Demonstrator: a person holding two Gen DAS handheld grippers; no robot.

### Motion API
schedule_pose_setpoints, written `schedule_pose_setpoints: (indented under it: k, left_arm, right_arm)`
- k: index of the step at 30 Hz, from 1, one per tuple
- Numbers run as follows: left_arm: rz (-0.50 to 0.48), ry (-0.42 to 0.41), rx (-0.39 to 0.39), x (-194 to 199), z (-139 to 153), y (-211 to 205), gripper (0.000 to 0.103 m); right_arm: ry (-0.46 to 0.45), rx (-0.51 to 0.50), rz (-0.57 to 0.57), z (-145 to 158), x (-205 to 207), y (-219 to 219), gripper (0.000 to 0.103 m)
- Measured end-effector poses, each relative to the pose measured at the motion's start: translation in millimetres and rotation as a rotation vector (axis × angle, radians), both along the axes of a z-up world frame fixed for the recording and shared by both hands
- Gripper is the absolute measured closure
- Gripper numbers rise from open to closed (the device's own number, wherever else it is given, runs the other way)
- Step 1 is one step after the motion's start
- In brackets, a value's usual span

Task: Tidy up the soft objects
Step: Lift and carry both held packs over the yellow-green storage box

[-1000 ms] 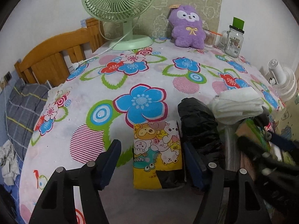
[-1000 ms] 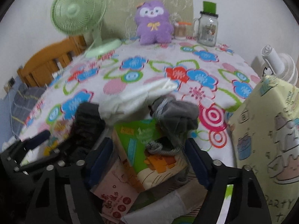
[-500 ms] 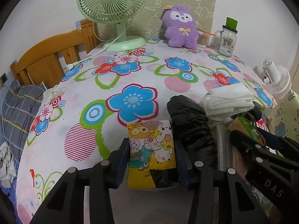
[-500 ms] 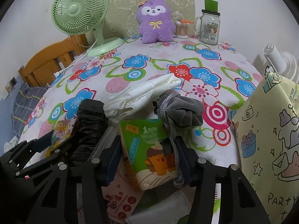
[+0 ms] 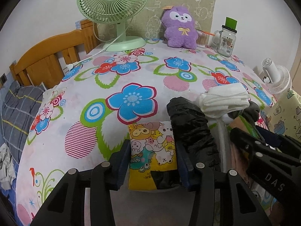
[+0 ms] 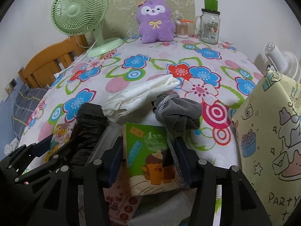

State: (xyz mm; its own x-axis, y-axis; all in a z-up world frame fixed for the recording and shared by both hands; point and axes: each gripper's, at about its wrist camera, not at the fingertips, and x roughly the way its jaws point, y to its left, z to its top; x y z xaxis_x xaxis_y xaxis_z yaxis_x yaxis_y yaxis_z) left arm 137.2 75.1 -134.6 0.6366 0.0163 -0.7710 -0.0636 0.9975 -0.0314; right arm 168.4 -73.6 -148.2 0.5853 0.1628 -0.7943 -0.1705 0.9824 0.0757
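my left gripper (image 5: 152, 157) has its blue pads closed against both sides of the yellow cartoon-animal tissue pack (image 5: 151, 148), which lies flat at the near edge of the flower-print tablecloth (image 5: 120, 79). these jaws have just been closing, and the pack is squeezed between them. just right of it sits a crumpled black plastic bag (image 5: 190, 124), touching the pack's right side.

my right gripper (image 6: 148, 161) is clamped on the green and white tissue pack with a brown cartoon figure (image 6: 148, 150), its jaws about half spread and pressing the pack's two long sides. after closing, these jaws have just eased slightly wider, with the pack between them. a grey braided cord (image 6: 172, 146) runs down the pack's right side along the inner face of the right pad, coming from the grey velvet drawstring pouch (image 6: 180, 113) that rests against the pack's far end. a folded white cloth (image 6: 143, 96) lies beside the pouch, reaching over the black bag. under this pack i see a pink-and-white wrapper with red round marks (image 6: 120, 201).

further back stand a pale green desk fan (image 6: 80, 13), a purple plush toy (image 6: 155, 20) and a clear glass mug jar with a black lid (image 6: 208, 26). a pale yellow party gift bag (image 6: 269, 143) stands at the right.
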Motion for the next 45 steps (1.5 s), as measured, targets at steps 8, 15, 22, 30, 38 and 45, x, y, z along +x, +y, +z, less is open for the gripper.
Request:
schedule_pose_setpoints:
  k: [8,15,22,30,38,45]
  left_arm:
    - [-0.009,-0.005,-0.003,-3.7,0.4,-2.9,0.056]
    - [-0.014,-0.017,-0.011,-13.5,3.8,-1.8,0.056]
    - [-0.014,-0.006,-0.014,-10.6,0.1,-1.3,0.056]
    - [-0.013,-0.003,0.008,-2.7,-3.5,-4.1,0.055]
    - [-0.022,-0.014,0.004,-6.4,-1.0,-6.4,0.059]
    - [-0.031,-0.041,0.006,-17.5,10.0,-8.9,0.060]
  right_arm:
    - [-0.022,0.006,-0.012,12.6,-8.3,-4.9,0.044]
    - [-0.054,0.009,-0.001,22.1,-20.9,-2.4,0.041]
    - [-0.012,-0.012,0.019,6.6,-14.0,5.5,0.041]
    - [0.032,0.008,-0.007,-9.7,-0.5,-4.0,0.041]
    - [0.006,0.041,-0.011,-2.4,-3.5,-7.3,0.074]
    - [-0.021,0.063,0.000,9.2,-15.5,-6.6,0.078]
